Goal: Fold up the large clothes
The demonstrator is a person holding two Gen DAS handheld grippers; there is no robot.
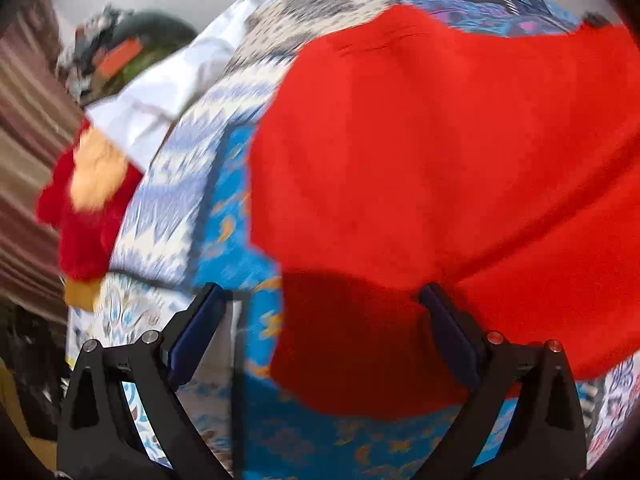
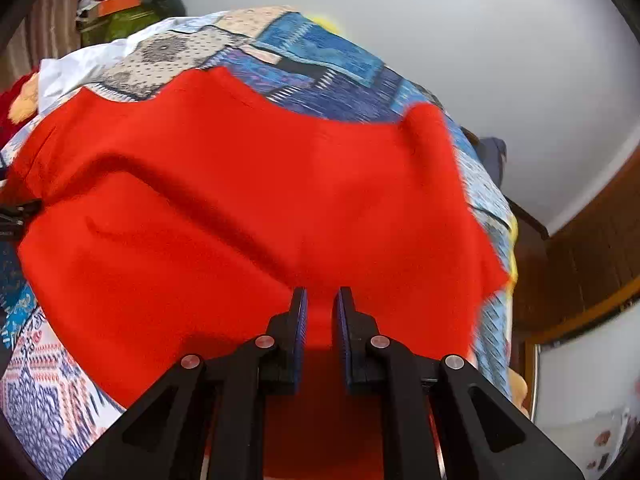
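A large red garment [image 1: 440,152] lies spread over a patterned blue and white bedspread [image 1: 188,200]. My left gripper [image 1: 323,294] stands wide open just above the garment's near left corner. That corner lies between its fingers, and neither pad presses on it. In the right wrist view the same red garment [image 2: 248,184] fills the middle, with long creases running across it. My right gripper [image 2: 320,300] is nearly closed, and a fold of the near edge of the red cloth is pinched between its blue pads.
A white cloth [image 1: 160,100] and a red and yellow plush toy [image 1: 88,192] lie at the bed's left side. A heap of clothes [image 2: 124,4] sits at the back left by a striped curtain [image 1: 28,152]. Wooden panelling [image 2: 580,248] stands to the right.
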